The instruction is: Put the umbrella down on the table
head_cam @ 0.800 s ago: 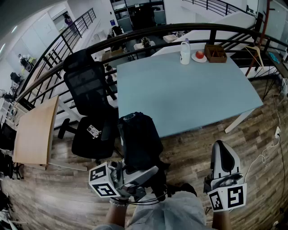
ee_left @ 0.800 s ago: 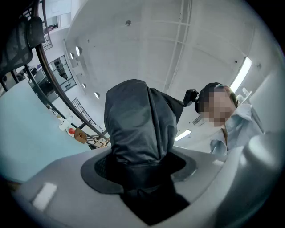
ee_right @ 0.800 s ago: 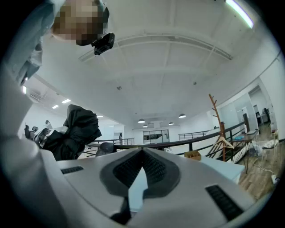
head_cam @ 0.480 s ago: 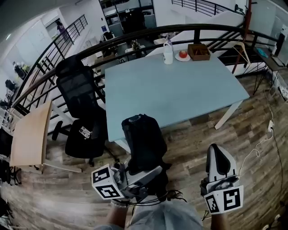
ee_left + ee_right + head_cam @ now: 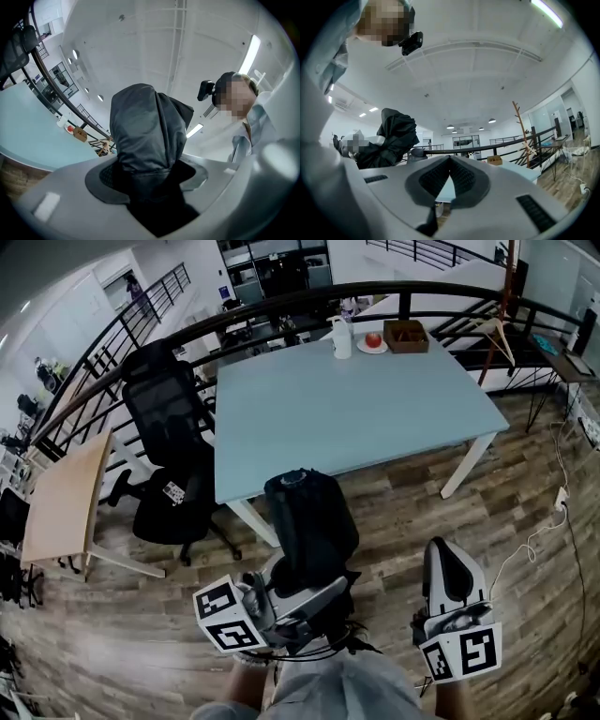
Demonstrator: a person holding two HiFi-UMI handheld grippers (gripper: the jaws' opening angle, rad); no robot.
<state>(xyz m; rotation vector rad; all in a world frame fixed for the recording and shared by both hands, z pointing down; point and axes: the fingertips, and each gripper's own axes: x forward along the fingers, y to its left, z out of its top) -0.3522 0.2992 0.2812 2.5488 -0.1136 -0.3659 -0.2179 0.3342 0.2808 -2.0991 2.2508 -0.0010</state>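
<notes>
Plainly, we hold the black folded umbrella [image 5: 309, 521] in the left gripper [image 5: 298, 594], whose fingers [image 5: 70, 187] stand wide and clamp its lower part from both sides. The bundle rises out of them and tilts toward the table [image 5: 375, 418]. It hangs in the air over the wooden floor [image 5: 141, 634], on our side of the table's near edge, and touches no part of the table. Our right gripper [image 5: 448, 554] hovers beside it, well apart, with its fingers pressed together at the tips and nothing between them. At the table's far edge we see a white bottle [image 5: 342, 337], a plate [image 5: 373, 347] with a red apple [image 5: 373, 338], and a wooden box [image 5: 406, 335]. A black office chair [image 5: 169, 427] stands off the table's left side.
</notes>
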